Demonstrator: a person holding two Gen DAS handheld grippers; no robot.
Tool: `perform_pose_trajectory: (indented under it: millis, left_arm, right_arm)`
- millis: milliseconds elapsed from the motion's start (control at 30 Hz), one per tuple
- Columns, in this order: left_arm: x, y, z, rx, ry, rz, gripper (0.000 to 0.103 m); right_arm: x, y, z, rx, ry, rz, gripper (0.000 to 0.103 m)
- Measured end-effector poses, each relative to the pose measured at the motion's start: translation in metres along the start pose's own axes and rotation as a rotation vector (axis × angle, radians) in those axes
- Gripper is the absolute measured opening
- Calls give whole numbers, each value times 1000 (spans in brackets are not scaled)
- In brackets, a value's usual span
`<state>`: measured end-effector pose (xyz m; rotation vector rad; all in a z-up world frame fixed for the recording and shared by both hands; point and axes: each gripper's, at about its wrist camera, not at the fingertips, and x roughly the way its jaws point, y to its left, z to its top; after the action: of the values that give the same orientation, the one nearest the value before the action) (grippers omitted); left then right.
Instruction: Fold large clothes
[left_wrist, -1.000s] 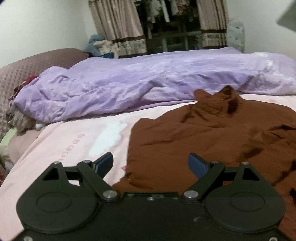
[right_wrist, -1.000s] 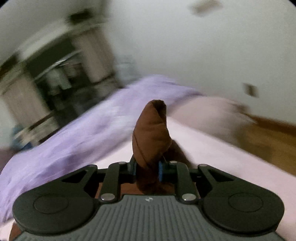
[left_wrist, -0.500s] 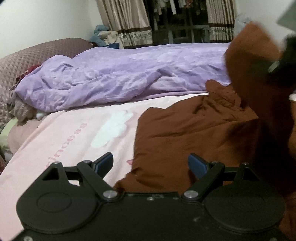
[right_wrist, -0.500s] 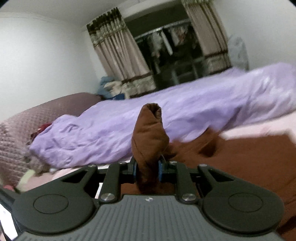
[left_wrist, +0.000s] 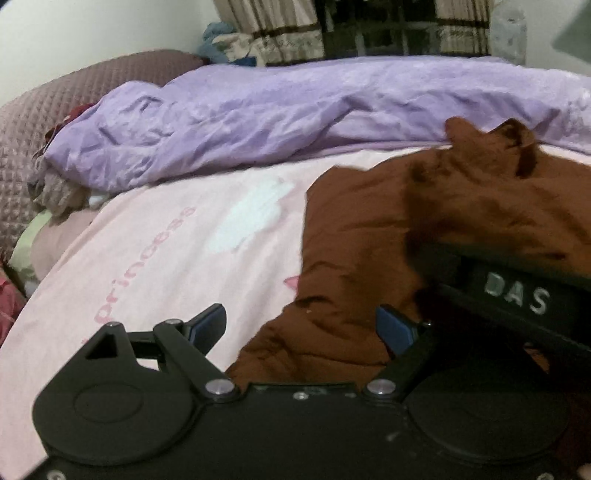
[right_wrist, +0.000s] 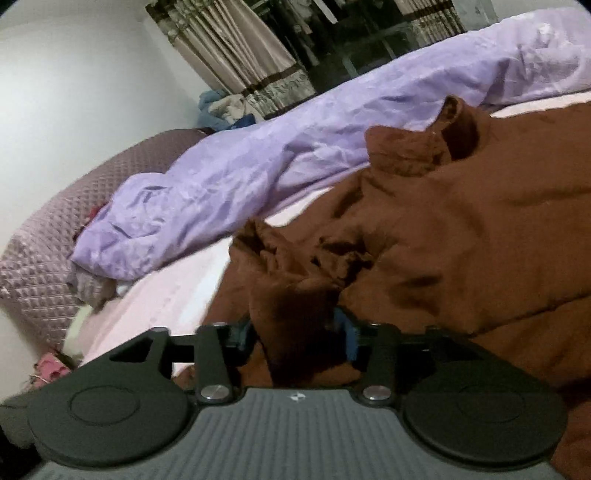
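Left view: left gripper (left_wrist: 301, 328) spread, empty, over near edge of brown garment (left_wrist: 369, 229) on pink sheet (left_wrist: 155, 251), short of purple duvet (left_wrist: 280, 122).
Right view: right gripper (right_wrist: 295, 338) jaws just opening; cloth bundle between them, loose.
Progress: one part carried over; folding mostly left.
Only left view: sheet print.

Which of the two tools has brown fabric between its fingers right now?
The right tool: a bunch of the brown garment sits between its just-opened fingers. The left tool is open over the garment's edge, pads clear.
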<state>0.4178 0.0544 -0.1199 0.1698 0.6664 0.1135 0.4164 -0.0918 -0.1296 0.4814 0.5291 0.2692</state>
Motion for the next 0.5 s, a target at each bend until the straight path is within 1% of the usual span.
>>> perform_pose_trajectory:
  millis: [67,133,200,267,300,333,400,433,467,500]
  left_arm:
    - [-8,1,4,-9,-34,-2,90]
    - [-13,1,6,-40,-47,-11,90]
    - [-18,4,9,-92,-48,-25,90]
    - [-21,10,10,-154,-58,-32,90]
    - [-25,13,10,-187,-76,-16,90]
    - [-31,16,10,-224,-116,14,90]
    - [-46,25,9,-304,-235,45,90]
    - [-52,29,10,-341,-291,32,90]
    - [-56,32,12,-367,-344,8,90]
    - [-59,31,15,-375,-385,-21,90]
  right_arm:
    - [-8,7,2,-16,-1,-1,75]
    - [-19,15,6,-55,-32,5,78]
    - [-40,18,18,-89,-101,-4,86]
    - [-63,11,29,-100,-191,-38,86]
    - [-71,5,35,-106,-227,-70,79]
    - [-78,-2,40,-121,-253,-115,71]
    - [-81,-20,50,-167,-251,-215,33]
    - [-81,-33,56,-177,-228,-270,27]
    - [-81,-43,62,-167,-216,-296,25]
    - [-82,-57,69,-139,-211,-303,25]
